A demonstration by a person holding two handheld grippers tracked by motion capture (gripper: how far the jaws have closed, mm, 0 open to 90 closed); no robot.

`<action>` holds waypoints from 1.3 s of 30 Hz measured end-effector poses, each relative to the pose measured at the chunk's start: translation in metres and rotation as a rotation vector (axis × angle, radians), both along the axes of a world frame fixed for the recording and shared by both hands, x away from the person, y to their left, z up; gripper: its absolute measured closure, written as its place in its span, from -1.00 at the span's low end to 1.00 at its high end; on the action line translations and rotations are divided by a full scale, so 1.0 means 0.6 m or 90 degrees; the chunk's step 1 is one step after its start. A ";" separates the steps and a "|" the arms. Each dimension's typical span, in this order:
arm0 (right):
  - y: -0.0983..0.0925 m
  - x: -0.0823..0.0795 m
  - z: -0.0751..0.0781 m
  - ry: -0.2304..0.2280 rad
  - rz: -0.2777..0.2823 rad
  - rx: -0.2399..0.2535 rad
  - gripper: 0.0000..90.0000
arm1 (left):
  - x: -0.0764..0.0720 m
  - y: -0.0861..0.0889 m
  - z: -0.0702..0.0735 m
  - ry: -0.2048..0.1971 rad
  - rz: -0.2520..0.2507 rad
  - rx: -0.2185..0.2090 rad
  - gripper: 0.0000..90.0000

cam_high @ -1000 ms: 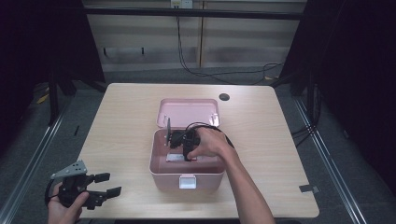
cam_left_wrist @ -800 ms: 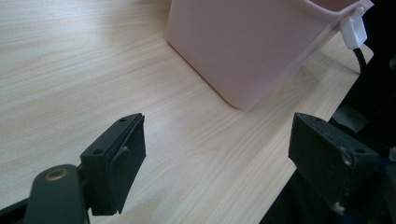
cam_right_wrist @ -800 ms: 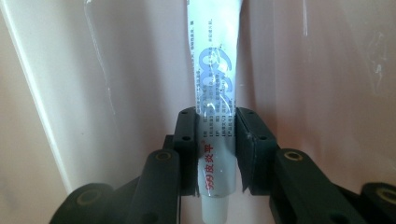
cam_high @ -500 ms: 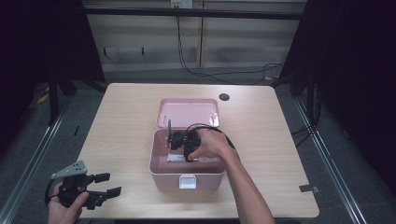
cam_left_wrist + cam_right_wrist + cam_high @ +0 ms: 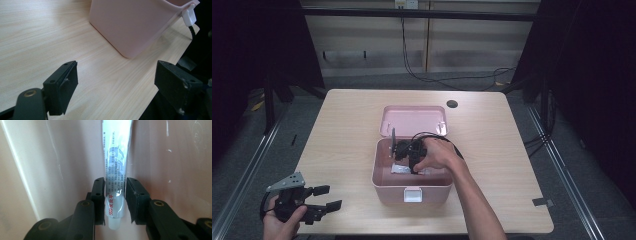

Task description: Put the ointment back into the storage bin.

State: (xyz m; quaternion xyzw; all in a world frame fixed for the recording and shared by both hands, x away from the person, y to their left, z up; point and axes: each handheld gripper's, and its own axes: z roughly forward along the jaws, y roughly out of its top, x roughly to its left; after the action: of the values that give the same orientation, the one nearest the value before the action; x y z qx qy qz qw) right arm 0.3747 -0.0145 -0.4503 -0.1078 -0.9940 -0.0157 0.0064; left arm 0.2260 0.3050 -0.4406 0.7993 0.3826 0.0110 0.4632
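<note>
left gripper (image 5: 319,200) near table's front edge, jaws spread wide, empty | right gripper (image 5: 115,195) down inside pink box (image 5: 384,182), jaws clamped on white tube (image 5: 116,167) near its cap end | tube lying on box floor, likely light, soft, glossy and slippery: best pinched across firmer cap end | lid (image 5: 412,120) open behind

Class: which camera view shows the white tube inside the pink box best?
The right gripper view: the white tube lies between the right tool, its print visible. The high view shows a pale patch in the pink box; the left gripper view shows the box's outside.
</note>
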 end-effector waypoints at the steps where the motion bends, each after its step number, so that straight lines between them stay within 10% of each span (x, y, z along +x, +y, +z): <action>1: 0.001 -0.001 0.002 0.002 -0.003 -0.002 0.53 | 0.000 0.000 0.000 0.000 -0.001 0.000 -0.58; 39: -0.038 -0.026 0.074 0.019 -0.030 0.108 0.26 | -0.001 0.001 0.001 -0.001 0.001 0.000 -0.58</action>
State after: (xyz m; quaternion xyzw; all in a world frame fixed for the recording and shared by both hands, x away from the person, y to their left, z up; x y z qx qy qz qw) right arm 0.3588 -0.0374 -0.4061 -0.1308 -0.9861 -0.0982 0.0298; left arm 0.2255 0.3055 -0.4400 0.7991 0.3831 0.0118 0.4632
